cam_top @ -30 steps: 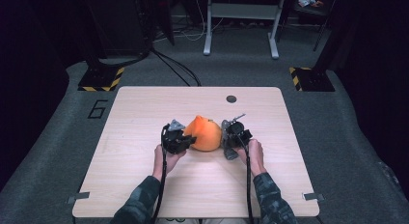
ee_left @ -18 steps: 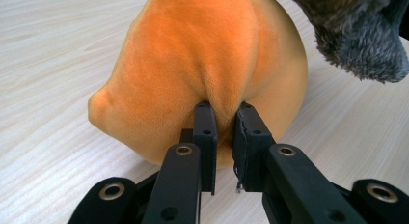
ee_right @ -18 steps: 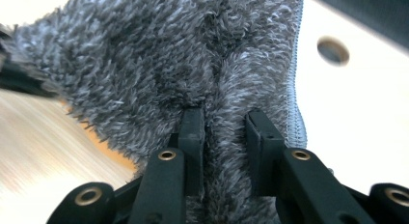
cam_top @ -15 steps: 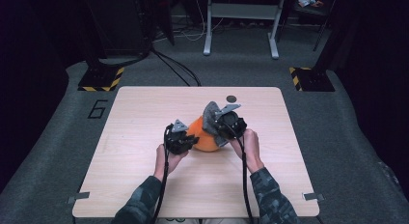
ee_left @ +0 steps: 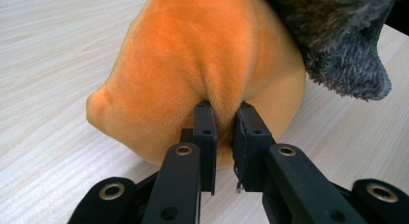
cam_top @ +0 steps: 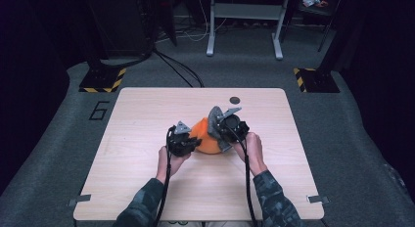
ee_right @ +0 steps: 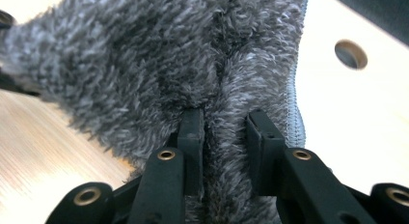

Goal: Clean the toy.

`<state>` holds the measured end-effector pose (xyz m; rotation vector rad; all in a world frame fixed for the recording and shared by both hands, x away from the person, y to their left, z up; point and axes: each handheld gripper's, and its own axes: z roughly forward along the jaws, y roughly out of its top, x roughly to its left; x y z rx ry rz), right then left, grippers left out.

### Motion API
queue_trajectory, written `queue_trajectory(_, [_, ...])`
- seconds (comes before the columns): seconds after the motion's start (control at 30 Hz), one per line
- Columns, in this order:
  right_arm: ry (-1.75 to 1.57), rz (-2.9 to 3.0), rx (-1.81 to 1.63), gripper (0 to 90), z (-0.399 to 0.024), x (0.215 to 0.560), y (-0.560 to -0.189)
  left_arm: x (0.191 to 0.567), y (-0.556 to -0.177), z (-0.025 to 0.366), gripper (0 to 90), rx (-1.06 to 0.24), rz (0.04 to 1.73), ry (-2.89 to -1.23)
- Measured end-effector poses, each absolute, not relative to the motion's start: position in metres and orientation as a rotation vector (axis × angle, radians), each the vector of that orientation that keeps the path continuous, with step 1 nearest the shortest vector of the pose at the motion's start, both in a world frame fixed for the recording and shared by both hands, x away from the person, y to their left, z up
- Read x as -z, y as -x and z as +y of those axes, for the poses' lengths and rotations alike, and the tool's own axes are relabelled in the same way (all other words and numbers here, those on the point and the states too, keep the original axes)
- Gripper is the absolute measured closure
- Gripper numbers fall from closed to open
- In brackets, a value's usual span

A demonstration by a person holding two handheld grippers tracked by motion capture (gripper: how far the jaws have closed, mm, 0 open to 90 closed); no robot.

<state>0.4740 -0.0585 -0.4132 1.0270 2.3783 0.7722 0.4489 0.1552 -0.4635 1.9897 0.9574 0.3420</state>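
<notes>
Overhead camera faces the table (cam_top: 147, 139); both claw cameras close on plush (ee_left: 193, 64).

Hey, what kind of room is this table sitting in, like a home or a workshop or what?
Most likely a lab or recording studio, not a home. The wooden table stands alone on grey carpet marked with a number six, yellow-and-black hazard-striped stand bases flank it, and loose cables run across the floor into dark surroundings.
</notes>
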Motion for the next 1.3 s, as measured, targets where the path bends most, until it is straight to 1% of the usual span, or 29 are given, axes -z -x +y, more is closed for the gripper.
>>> queue_trajectory(0.03, [-1.027, 2.378, -0.772, 70.9, -0.059, 0.413, -0.474, 0.463, -0.449, 0.155, 81.0, -0.342, 0.957, -1.990])
queue_trajectory(0.07, [-1.097, 2.390, -0.729, 70.9, -0.063, 0.419, -0.473, 0.464, -0.450, 0.156, 81.0, -0.329, 0.963, -1.983])
queue_trajectory(0.23, [-1.124, 2.402, -0.684, 71.0, -0.075, 0.437, -0.480, 0.465, -0.451, 0.158, 81.0, -0.325, 0.977, -1.978])
queue_trajectory(0.33, [-1.200, 2.417, -0.641, 71.0, -0.079, 0.450, -0.483, 0.466, -0.452, 0.160, 81.0, -0.317, 0.982, -1.975])
queue_trajectory(0.47, [-1.244, 2.452, -0.599, 70.9, -0.083, 0.469, -0.490, 0.468, -0.452, 0.161, 81.0, -0.315, 0.993, -1.968])
queue_trajectory(0.5, [-1.244, 2.452, -0.599, 70.9, -0.083, 0.469, -0.490, 0.468, -0.452, 0.161, 81.0, -0.315, 0.993, -1.968])
queue_trajectory(0.53, [-1.277, 2.469, -0.566, 70.7, -0.082, 0.481, -0.492, 0.468, -0.452, 0.162, 80.9, -0.313, 0.993, -1.971])
queue_trajectory(0.63, [-1.297, 2.482, -0.589, 70.4, -0.083, 0.489, -0.496, 0.469, -0.451, 0.164, 80.9, -0.313, 0.997, -1.966])
queue_trajectory(0.77, [-1.291, 2.465, -0.599, 70.6, -0.089, 0.481, -0.494, 0.470, -0.451, 0.166, 80.8, -0.314, 1.000, -1.957])
queue_trajectory(0.87, [-1.299, 2.427, -0.623, 70.7, -0.095, 0.469, -0.489, 0.470, -0.452, 0.166, 80.8, -0.316, 1.001, -1.951])
queue_trajectory(0.93, [-1.320, 2.397, -0.667, 70.8, -0.098, 0.458, -0.485, 0.471, -0.452, 0.167, 80.7, -0.318, 1.001, -1.949])
queue_trajectory(1.0, [-1.265, 2.371, -0.719, 70.9, -0.100, 0.444, -0.482, 0.470, -0.452, 0.166, 80.6, -0.317, 1.001, -1.952])
queue_trajectory(1.13, [-1.200, 2.356, -0.827, 70.9, -0.091, 0.422, -0.471, 0.470, -0.451, 0.166, 80.4, -0.317, 1.001, -1.953])
queue_trajectory(1.23, [-1.171, 2.367, -0.840, 70.9, -0.084, 0.417, -0.469, 0.470, -0.451, 0.166, 79.9, -0.319, 1.000, -1.954])
queue_trajectory(1.3, [-1.137, 2.418, -0.788, 71.1, -0.072, 0.426, -0.472, 0.470, -0.451, 0.167, 78.8, -0.330, 0.999, -1.955])
